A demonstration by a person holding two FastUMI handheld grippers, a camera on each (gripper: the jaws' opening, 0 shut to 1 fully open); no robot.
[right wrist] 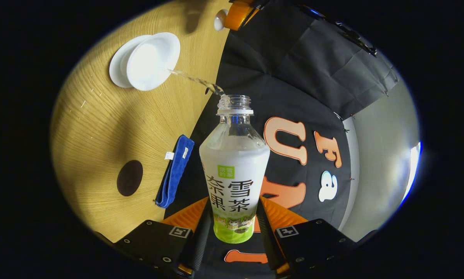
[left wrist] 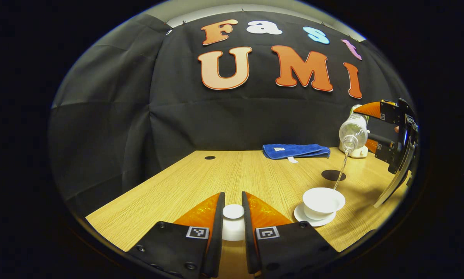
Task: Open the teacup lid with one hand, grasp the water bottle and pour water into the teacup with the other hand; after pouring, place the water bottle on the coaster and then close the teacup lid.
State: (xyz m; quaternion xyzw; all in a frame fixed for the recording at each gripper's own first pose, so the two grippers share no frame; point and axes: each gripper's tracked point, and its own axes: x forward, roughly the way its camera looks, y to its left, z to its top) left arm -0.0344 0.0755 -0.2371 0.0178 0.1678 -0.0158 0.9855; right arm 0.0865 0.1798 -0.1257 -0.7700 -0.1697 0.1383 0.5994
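My left gripper (left wrist: 233, 217) is clamped on the lid (left wrist: 233, 211), bottom centre. My right gripper (right wrist: 232, 228) squeezes the water bottle (right wrist: 233, 166), pouring into the teacup (right wrist: 152, 60), upper left. The coaster (right wrist: 129, 178) placement and closing remain.

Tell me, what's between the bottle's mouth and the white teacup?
A thin stream of water runs from the water bottle into the teacup. Under it is bare wooden table. The right gripper view shows it best; the left gripper view shows it too.
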